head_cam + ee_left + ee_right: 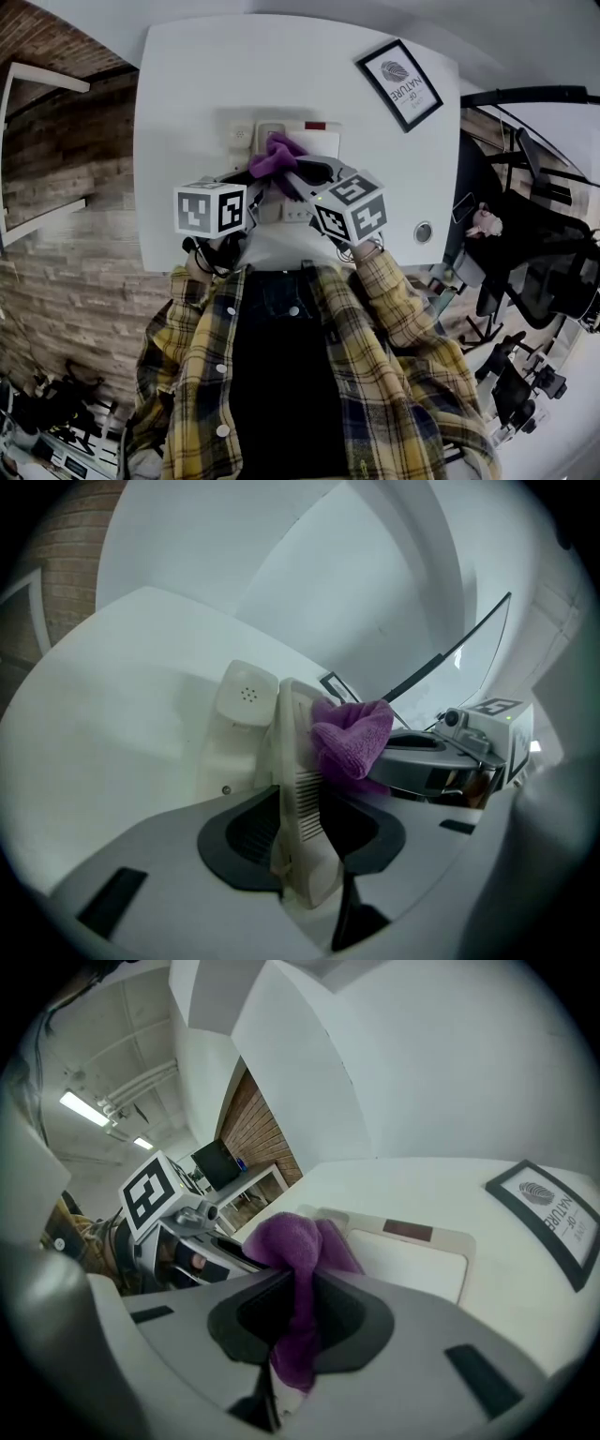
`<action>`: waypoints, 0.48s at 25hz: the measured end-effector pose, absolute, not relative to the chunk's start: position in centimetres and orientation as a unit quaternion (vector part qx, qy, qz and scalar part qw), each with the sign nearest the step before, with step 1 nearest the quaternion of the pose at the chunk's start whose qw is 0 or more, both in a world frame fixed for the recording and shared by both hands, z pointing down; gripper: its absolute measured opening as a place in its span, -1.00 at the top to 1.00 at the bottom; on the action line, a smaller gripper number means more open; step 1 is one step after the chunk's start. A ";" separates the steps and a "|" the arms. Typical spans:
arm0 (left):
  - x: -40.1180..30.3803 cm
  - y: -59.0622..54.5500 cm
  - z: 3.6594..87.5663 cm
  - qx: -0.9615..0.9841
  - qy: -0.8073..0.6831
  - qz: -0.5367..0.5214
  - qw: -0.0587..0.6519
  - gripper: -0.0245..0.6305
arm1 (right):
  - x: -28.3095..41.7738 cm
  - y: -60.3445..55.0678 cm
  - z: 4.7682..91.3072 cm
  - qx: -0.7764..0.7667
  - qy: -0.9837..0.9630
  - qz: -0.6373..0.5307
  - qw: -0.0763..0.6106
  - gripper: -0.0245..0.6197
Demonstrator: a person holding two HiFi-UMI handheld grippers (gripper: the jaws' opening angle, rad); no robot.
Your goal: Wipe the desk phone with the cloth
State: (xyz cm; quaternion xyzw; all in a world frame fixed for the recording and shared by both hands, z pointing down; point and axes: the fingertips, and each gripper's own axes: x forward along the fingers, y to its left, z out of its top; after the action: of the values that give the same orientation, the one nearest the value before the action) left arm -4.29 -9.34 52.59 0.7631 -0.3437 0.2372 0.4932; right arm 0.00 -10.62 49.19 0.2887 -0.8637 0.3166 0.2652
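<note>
Cloth point(291, 1237) hangs clamped in the right hand-held gripper point(295, 1307); the left hand-held gripper point(300, 813) clamps the phone point(292, 733). Hard rubbing could twist it loose.

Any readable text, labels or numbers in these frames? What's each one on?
"OF NATURE": framed print, under a fingerprint-like emblem; smaller line beside it unreadable.
Desk phone: dark label strip, too small to read.
Marker cubes: square patterns only, no words.
</note>
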 end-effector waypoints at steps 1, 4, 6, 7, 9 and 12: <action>-4.3 -9.4 52.6 0.763 -0.344 0.237 0.493 0.51 | 0.4 -10.6 49.3 0.292 -0.862 0.318 0.266 0.74; -4.4 -9.4 52.7 0.763 -0.344 0.237 0.494 0.51 | 1.9 -10.4 49.5 0.304 -0.857 0.322 0.265 0.74; -4.4 -9.3 52.7 0.763 -0.344 0.237 0.494 0.51 | 2.8 -10.4 49.5 0.312 -0.853 0.324 0.264 0.74; -4.4 -9.3 52.7 0.763 -0.344 0.237 0.494 0.51 | 3.2 -10.4 49.5 0.315 -0.852 0.324 0.264 0.74; -4.3 -9.3 52.6 0.763 -0.344 0.236 0.494 0.51 | 4.1 -10.3 49.5 0.322 -0.848 0.322 0.270 0.74; -4.3 -9.2 52.8 0.762 -0.344 0.237 0.494 0.51 | 5.9 -10.1 49.8 0.336 -0.840 0.322 0.279 0.74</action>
State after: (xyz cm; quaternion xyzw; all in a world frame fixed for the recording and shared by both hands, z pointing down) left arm -4.34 -9.25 52.75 0.7624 -0.3440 0.2371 0.4942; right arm 5.89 -10.13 49.84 0.3356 -0.8402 0.3220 0.2788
